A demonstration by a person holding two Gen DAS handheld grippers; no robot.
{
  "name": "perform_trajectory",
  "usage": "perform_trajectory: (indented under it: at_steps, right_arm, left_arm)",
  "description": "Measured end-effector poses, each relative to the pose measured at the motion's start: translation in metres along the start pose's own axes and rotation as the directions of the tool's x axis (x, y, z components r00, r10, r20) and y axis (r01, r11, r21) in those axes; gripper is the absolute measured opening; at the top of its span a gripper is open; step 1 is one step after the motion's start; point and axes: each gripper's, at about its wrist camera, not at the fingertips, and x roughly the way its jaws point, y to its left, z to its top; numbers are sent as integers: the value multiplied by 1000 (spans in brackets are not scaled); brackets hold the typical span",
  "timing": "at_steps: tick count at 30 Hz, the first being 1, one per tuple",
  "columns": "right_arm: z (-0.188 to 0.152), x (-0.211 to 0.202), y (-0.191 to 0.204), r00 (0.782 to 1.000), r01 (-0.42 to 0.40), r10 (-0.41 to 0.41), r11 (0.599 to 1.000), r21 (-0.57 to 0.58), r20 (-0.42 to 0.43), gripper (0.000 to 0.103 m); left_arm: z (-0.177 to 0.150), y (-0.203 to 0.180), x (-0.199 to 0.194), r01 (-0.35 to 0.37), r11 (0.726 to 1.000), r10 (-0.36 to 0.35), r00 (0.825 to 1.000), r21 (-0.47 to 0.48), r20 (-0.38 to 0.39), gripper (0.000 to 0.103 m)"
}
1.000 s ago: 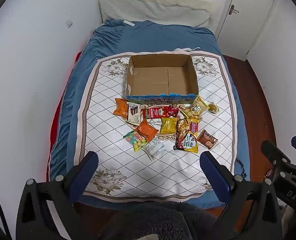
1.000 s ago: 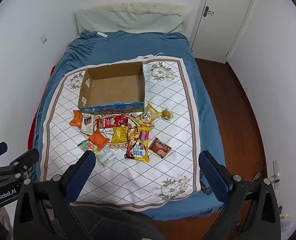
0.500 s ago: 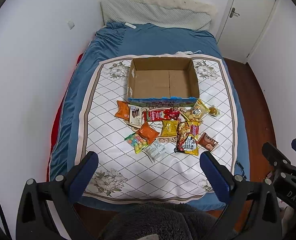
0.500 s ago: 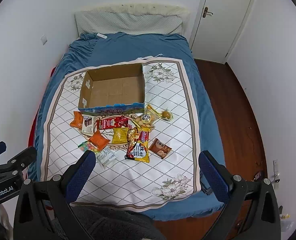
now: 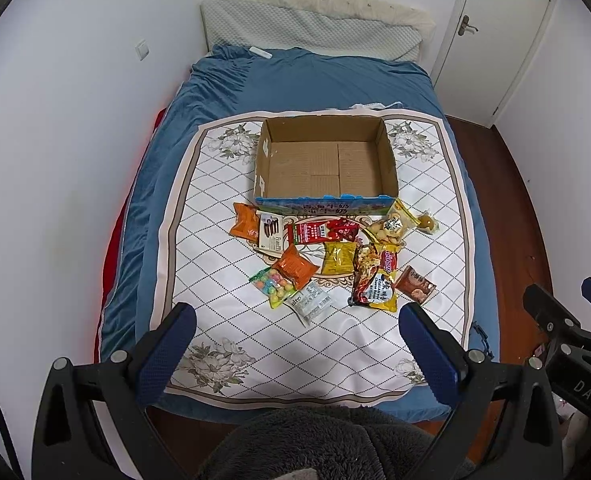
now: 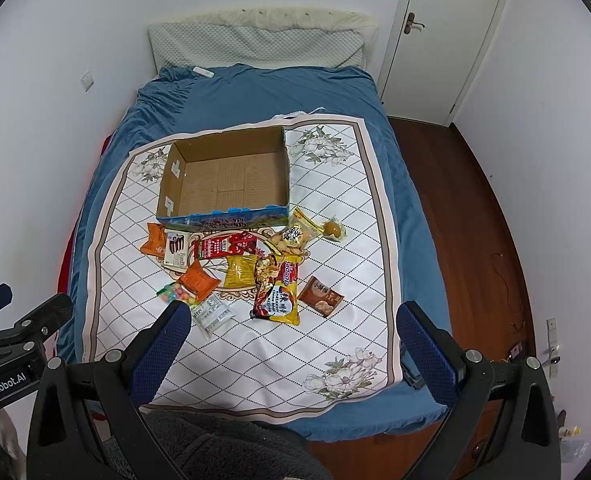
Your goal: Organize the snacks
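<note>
An open, empty cardboard box [image 5: 325, 162] [image 6: 227, 176] stands on a white quilted mat [image 5: 231, 336] [image 6: 279, 344] on the bed. Several snack packets lie in a loose heap in front of it: a yellow-red noodle pack [image 5: 374, 280] [image 6: 278, 296], a brown packet [image 5: 414, 285] [image 6: 320, 296], a red packet [image 5: 322, 232], orange packets [image 5: 297, 266], a candy bag [image 5: 273, 286]. My left gripper [image 5: 295, 328] and right gripper [image 6: 291, 326] are both open and empty, held high above the bed's near end, well short of the snacks.
The blue bed [image 5: 327, 80] fills the room between white walls. A pillow [image 5: 315, 32] lies at the head. A white door [image 6: 451, 36] and wood floor [image 6: 487, 240] are to the right. A dark fleece sleeve [image 5: 327, 444] shows below.
Both grippers have drawn back and risen a little, so the bed, box and snacks look slightly smaller and lower in view. Nothing on the mat has moved.
</note>
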Motion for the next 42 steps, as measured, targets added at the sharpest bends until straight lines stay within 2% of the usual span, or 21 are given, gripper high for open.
perform_trajectory:
  at_steps: [42]
  right_arm:
    - [2,-1,3,1000,-22,22,1000,7,-5,103]
  left_arm:
    - [0,-8,0,-4,1000,4,1000,2,4,103]
